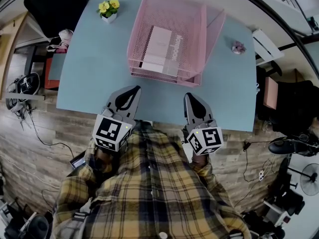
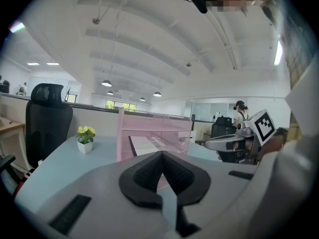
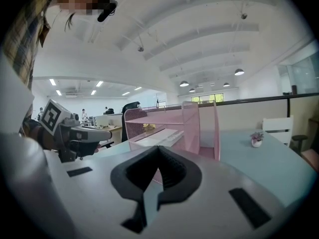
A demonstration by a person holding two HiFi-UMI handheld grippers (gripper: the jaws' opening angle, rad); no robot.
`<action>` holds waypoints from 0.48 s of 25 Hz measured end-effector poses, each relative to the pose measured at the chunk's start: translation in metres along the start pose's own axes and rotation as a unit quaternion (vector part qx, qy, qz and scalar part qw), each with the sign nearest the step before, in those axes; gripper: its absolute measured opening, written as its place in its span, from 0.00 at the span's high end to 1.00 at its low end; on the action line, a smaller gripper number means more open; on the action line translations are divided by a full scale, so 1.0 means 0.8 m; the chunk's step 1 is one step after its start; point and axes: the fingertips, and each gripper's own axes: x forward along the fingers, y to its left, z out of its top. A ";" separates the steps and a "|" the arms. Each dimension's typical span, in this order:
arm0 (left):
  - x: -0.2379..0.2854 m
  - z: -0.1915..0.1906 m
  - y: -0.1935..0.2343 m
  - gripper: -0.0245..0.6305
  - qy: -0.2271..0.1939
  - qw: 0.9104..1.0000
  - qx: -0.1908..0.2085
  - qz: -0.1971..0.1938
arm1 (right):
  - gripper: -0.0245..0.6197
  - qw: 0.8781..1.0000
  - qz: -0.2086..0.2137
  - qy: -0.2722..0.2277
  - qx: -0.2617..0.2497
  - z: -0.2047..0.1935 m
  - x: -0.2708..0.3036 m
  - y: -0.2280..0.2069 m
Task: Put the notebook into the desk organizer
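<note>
Step in hand: we judge the placing done; this looks like the stand-off after release.

Notebook point(image 1: 158, 48): lies flat inside the pink mesh organizer point(image 1: 143, 30), long side running away from us. Both gripper views show it on a tray under a higher mesh shelf. We cannot tell whether its near edge overhangs the tray front.

Organizer: stands on the blue table point(image 1: 89, 63), at 12 o'clock from us. A pot of yellow flowers point(image 1: 108, 9) is at 11 o'clock, and a small pink flower point(image 1: 238, 47) at 2 o'clock. Both are well apart from the organizer.

Left gripper point(image 1: 131, 90): over the near table edge, at 7 o'clock of the organizer and clear of it. Tongs are closed pad to pad with nothing between them, and the notebook shows beyond the tips.

Right gripper point(image 1: 192, 96): at 5 o'clock of the organizer, also clear. Tongs are likewise pressed together and empty.

Both tips point to 12 o'clock, toward the organizer's open front.

Next move, our judgement: none is needed for the task itself. If a check shows the notebook sitting proud of the tray, a closed tip could push its near edge toward 12 o'clock. The push must be low and straight, because the mesh frame looks light and could slide on the smooth top. Otherwise we draw both grippers back toward 6 o'clock.
</note>
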 end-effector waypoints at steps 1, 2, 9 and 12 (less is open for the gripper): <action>0.000 0.000 0.001 0.98 0.000 1.000 0.000 0.001 | 0.96 1.000 0.000 0.000 -0.001 0.000 0.000 0.000; 0.001 0.000 0.002 0.97 0.000 1.000 0.000 0.001 | 0.96 1.000 0.000 0.000 -0.001 0.000 0.001 -0.001; 0.002 -0.002 0.004 0.98 0.001 1.000 -0.002 0.004 | 0.96 1.000 -0.004 0.001 -0.002 -0.002 0.000 -0.004; 0.001 -0.003 0.004 0.97 0.002 1.000 -0.002 0.006 | 0.96 1.000 -0.006 0.002 -0.002 -0.003 -0.001 -0.005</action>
